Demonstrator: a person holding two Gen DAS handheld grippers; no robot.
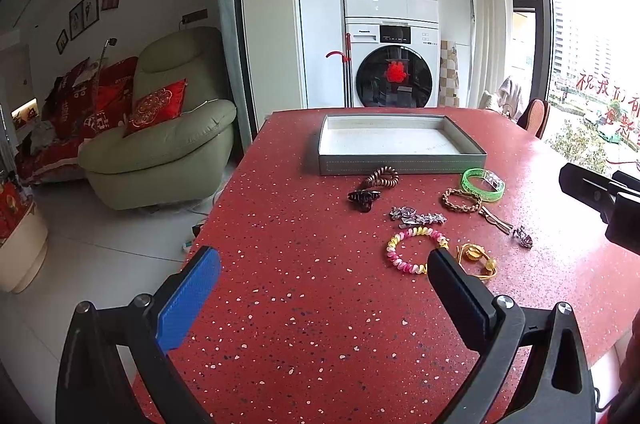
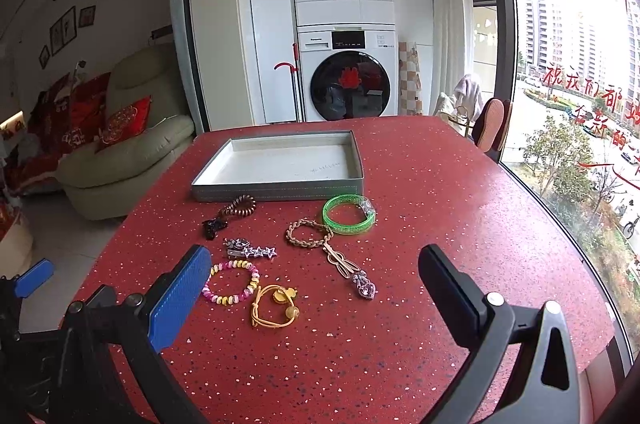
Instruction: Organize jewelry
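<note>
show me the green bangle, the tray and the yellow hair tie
green bangle (image 2: 347, 229), right wrist view, near band
tray (image 2: 280, 193), right wrist view, front wall
yellow hair tie (image 2: 272, 323), right wrist view, cord loop

The tray (image 2: 280, 180) sits far on the table (image 2: 440, 204) — jewelry lies near of it, the bangle (image 2: 348, 214) rightmost.
</note>
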